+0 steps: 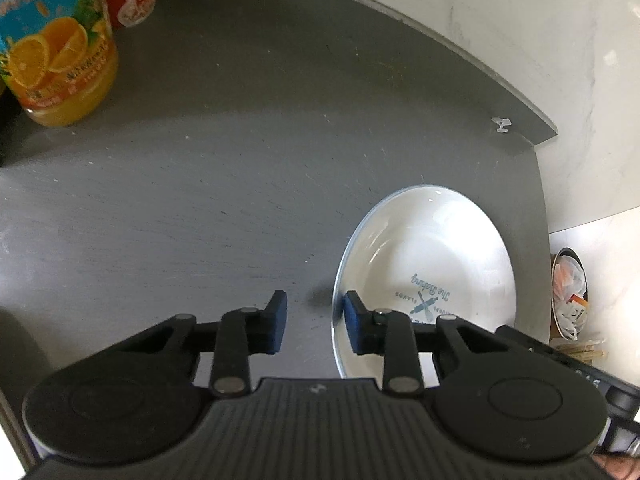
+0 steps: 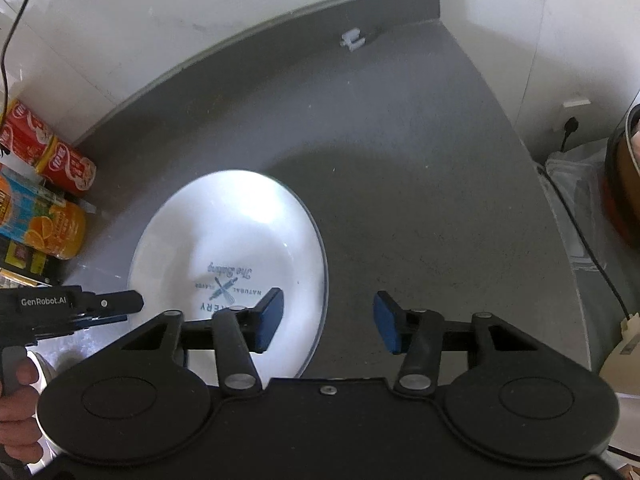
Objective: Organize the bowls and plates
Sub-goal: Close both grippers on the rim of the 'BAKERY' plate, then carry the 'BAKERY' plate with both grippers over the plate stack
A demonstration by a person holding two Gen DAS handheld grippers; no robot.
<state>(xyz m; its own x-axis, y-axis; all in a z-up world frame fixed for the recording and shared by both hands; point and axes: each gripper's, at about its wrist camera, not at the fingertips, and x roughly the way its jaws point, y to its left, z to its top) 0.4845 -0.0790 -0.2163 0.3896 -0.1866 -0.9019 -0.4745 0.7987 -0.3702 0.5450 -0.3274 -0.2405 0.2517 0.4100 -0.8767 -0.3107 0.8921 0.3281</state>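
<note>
At the far left of the grey countertop (image 2: 420,184) stand the drinks: one orange juice bottle (image 1: 56,52) and, behind it against the white wall (image 2: 160,20), red cans (image 2: 48,152), two of them counted in the right wrist view and only one partly showing in the left wrist view. Next to the right comes the left gripper (image 1: 314,322), its two blue-padded fingers (image 1: 278,326) spread apart with nothing between them; the inner pad sits over the near left rim of the plate, though whether it touches the rim cannot be told. One white plate (image 2: 240,232) lies flat on the counter, a blue printed logo at its centre, no bowl anywhere in sight. Further right, the right gripper (image 2: 328,326) hangs over the plate's near right edge with its jaws wide open and empty: one finger above the plate, the other above bare counter. A small white clip (image 2: 353,40) lies near the back corner, and one black cable (image 2: 592,256) runs beyond the counter's right edge.
</note>
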